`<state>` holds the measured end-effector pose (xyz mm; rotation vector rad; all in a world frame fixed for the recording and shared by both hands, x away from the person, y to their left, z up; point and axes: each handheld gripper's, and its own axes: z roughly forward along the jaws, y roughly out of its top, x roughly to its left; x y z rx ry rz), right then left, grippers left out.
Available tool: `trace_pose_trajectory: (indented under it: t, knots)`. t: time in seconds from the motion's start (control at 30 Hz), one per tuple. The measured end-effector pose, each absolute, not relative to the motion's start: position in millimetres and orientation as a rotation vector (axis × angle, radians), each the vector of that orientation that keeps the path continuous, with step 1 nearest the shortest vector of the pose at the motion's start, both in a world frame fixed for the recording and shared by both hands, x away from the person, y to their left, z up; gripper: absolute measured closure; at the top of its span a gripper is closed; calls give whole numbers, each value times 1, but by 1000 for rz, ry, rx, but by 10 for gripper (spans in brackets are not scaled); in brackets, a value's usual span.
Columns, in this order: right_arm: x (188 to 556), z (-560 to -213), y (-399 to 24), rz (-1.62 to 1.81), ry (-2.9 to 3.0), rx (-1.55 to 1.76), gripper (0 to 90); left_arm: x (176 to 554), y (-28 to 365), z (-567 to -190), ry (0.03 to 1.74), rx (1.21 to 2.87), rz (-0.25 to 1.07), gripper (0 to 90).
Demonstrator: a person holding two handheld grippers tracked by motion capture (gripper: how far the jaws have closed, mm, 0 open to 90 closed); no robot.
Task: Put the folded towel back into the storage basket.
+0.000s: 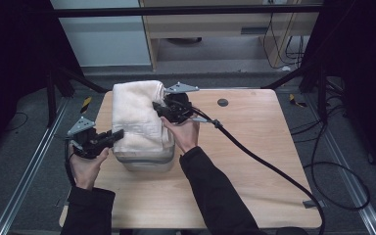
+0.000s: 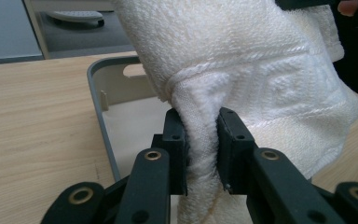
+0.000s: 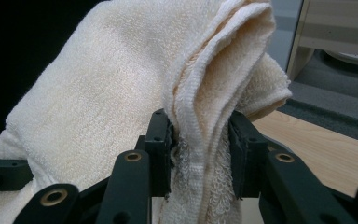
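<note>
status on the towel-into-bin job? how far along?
Done: both grippers are clamped on the folded towel, left gripper on one edge, right gripper on the opposite one. In hand: the towel hangs over the grey bin, its lower part seemingly inside. Left: likely lower it fully in, then release both grips.

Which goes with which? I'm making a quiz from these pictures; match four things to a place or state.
1. towel
2. left tongs
3. grey bin
4. right tongs

a. pinched on the towel's near-left fold in the high view
b. under the towel, on the table
c. cream, folded, held over the bin
d. clamped on the towel's far side in the high view

Pairs: 1-c, 2-a, 3-b, 4-d
</note>
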<state>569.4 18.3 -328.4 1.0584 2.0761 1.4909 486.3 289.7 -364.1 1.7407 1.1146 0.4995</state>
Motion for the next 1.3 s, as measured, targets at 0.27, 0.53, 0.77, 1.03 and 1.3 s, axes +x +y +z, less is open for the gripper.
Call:
trace_pose_trajectory:
  t: [0.27,0.53,0.77,1.03,1.3]
  knots:
    - [574,-340,23,1456,2092,1074,647,492,290,-374,1141,1766,502,745]
    - [580,-356,25,1431,2107,1112,646,497,287,-384,1160,1802,507,744]
    - [584,-368,26,1407,2113,1138,644,502,284,-392,1176,1829,512,744]
    - [588,-377,25,1409,2118,1158,643,504,283,-396,1181,1843,508,744]
    - [591,-390,25,1383,2133,1186,641,508,280,-404,1201,1869,507,743]
